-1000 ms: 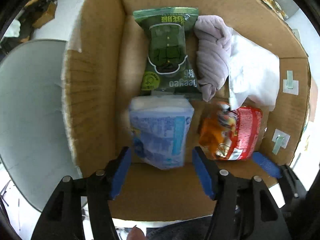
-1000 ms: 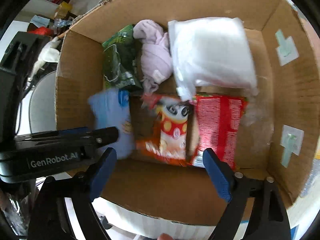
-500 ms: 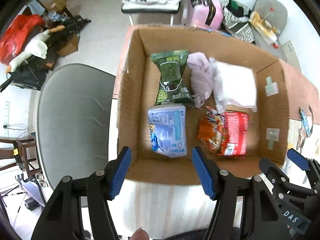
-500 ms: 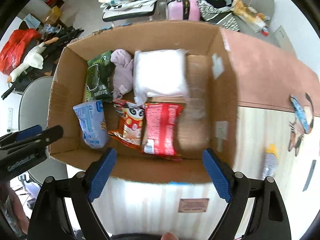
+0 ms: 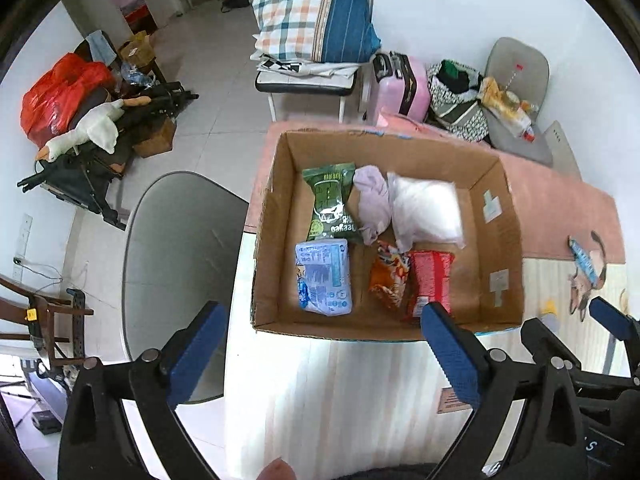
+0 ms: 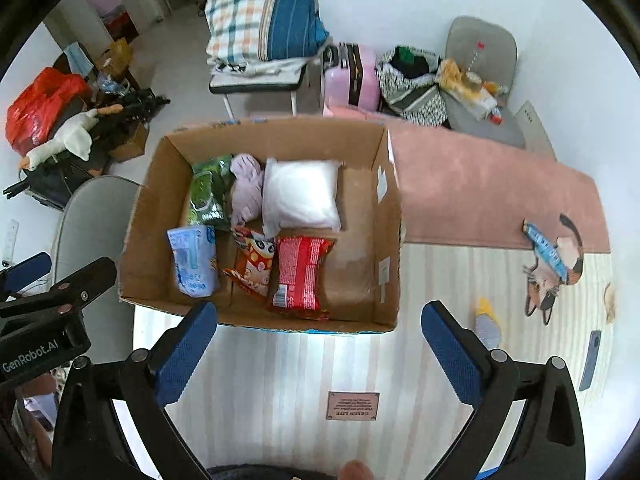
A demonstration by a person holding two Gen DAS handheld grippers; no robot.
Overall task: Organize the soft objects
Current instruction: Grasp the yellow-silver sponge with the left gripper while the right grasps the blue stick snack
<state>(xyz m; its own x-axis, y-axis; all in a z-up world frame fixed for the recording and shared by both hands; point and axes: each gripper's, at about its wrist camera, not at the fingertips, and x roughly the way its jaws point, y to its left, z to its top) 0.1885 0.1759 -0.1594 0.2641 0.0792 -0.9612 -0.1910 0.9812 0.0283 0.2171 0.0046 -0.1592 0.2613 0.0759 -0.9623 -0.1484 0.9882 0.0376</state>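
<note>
left claw (image 5: 322,334): we see it spread, empty
right claw (image 6: 318,334): spread, empty
open brown cardboard box (image 6: 256,136): frame centre, six soft items inside

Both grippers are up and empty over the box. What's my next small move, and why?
Probably swing the right gripper right and down toward the small grey and yellow object lying on the table mat outside the cardboard box. Six soft items already sit inside, both grippers are open and empty, and this looks like the nearest loose piece, though it is too blurred to identify.
</note>
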